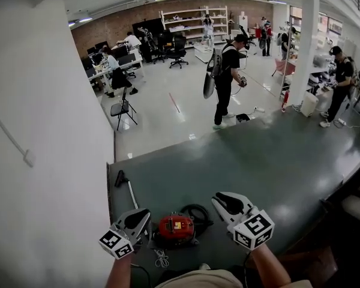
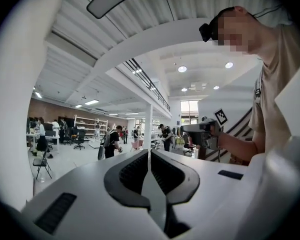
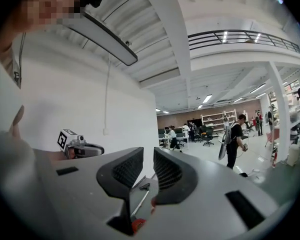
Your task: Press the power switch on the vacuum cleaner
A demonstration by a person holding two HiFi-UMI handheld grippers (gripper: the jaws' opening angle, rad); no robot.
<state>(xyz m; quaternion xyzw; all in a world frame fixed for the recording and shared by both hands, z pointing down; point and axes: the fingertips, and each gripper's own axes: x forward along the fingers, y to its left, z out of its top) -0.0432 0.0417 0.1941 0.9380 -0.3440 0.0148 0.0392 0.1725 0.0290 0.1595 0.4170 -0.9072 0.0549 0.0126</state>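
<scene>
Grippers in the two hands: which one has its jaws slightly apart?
The right gripper: a narrow gap shows between its jaws, with the red vacuum cleaner seen through it. The left gripper has its jaws together.

Vacuum cleaner (image 1: 176,228): red body, black hose. Left claw (image 1: 141,215), right claw (image 1: 221,200): white shells, black pads, black-and-white square-patterned marker cubes. Floor (image 1: 276,167): dark grey.

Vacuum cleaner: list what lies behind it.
Beyond the vacuum cleaner a black hose loops; a wand lies further left. The hose's joint is hidden by the body.
</scene>
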